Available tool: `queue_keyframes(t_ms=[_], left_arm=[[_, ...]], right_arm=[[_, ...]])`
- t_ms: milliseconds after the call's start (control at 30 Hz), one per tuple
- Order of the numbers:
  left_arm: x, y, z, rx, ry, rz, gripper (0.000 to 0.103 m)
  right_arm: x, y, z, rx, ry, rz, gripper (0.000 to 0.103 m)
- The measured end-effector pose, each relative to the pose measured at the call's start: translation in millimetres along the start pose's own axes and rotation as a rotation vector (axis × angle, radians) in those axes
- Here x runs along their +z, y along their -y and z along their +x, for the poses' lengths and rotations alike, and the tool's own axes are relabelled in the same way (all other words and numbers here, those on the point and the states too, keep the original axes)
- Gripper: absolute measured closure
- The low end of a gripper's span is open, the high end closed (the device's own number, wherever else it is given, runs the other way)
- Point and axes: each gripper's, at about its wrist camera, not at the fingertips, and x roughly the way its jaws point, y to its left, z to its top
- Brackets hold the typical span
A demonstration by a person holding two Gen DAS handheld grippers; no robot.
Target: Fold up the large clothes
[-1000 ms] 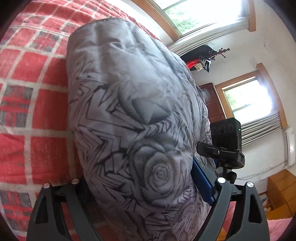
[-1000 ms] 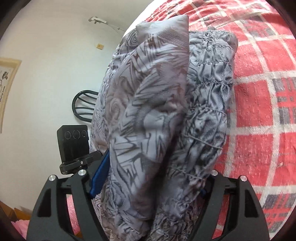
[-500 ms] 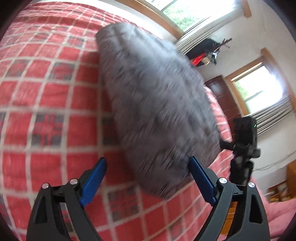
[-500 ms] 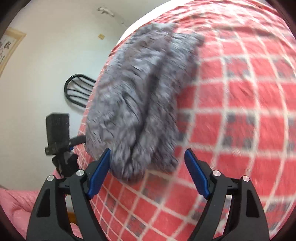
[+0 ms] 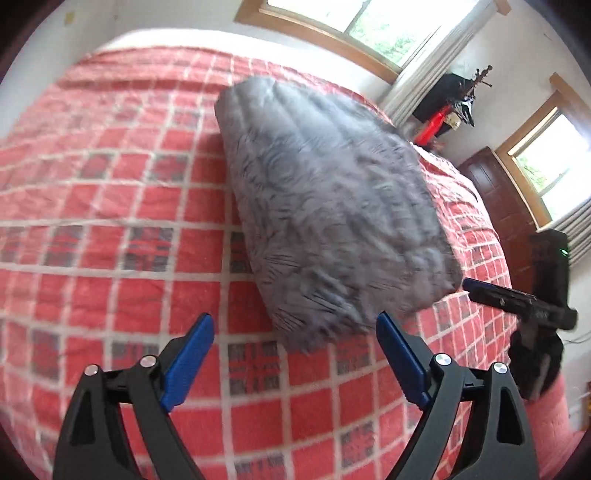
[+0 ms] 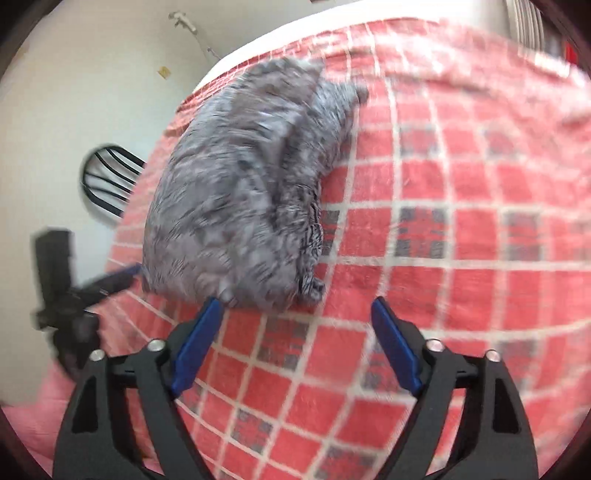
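A grey patterned garment (image 5: 332, 214) lies folded into a thick bundle on the red checked bedspread (image 5: 110, 206). It also shows in the right wrist view (image 6: 243, 192). My left gripper (image 5: 295, 332) is open and empty, a short way back from the bundle's near end. My right gripper (image 6: 297, 317) is open and empty, just in front of the bundle's near edge. The right gripper also shows at the right of the left wrist view (image 5: 517, 299), and the left gripper at the left of the right wrist view (image 6: 92, 284).
The bedspread (image 6: 443, 221) spreads wide around the bundle. A black chair back (image 6: 107, 181) stands by the white wall. Windows (image 5: 369, 22), a dark wooden door (image 5: 495, 192) and a coat rack (image 5: 469, 92) lie beyond the bed.
Both grippers have let go of the garment, opened, and pulled back and up. The bundle now lies free on the bed.
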Motion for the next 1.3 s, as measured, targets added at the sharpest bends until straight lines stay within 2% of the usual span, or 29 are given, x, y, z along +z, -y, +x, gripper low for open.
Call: queue_keyframes(t_ms=[167,267,333,400,667,800,933,1300], left_arm=[[-9.2,23.1,-34.3,0.146,0.022,0.007,0.013],[-17.6,28.4,-54.6,0.226,0.079,0.023,0.011],[-24.5,34.0,-65.8,0.248,0.107,0.024,0.009],[-32.3,38.8,-77.7,0.256,0.126,0.004,0.008],[-41.4,55.9,-106.5,0.264,0.099,0.007,0.008],[-49.6,63.2,-122.6,0.308,0.104,0.024,0.008],[-57.6,67.9,-134.8,0.315,0.103,0.032,0.008],[-75.3,78.5,-152.9,0.334,0.117,0.056,0.008]], right_arm=[[-19.7,-39.5,-31.1,-0.172,0.039,-0.031,0.007],[-25.0,-45.0,-40.7,-0.172,0.058,-0.012,0.007],[-30.4,-49.5,-45.8,-0.181,0.061,-0.003,0.007],[-35.5,-58.3,-52.7,-0.181,0.067,-0.001,0.007],[-55.5,-84.8,-79.5,-0.222,0.092,-0.01,0.007],[-63.9,-92.7,-88.1,-0.226,0.1,-0.01,0.007],[-72.8,-100.9,-96.5,-0.249,0.104,-0.011,0.007],[-88.4,-119.3,-108.8,-0.25,0.109,-0.032,0.007]])
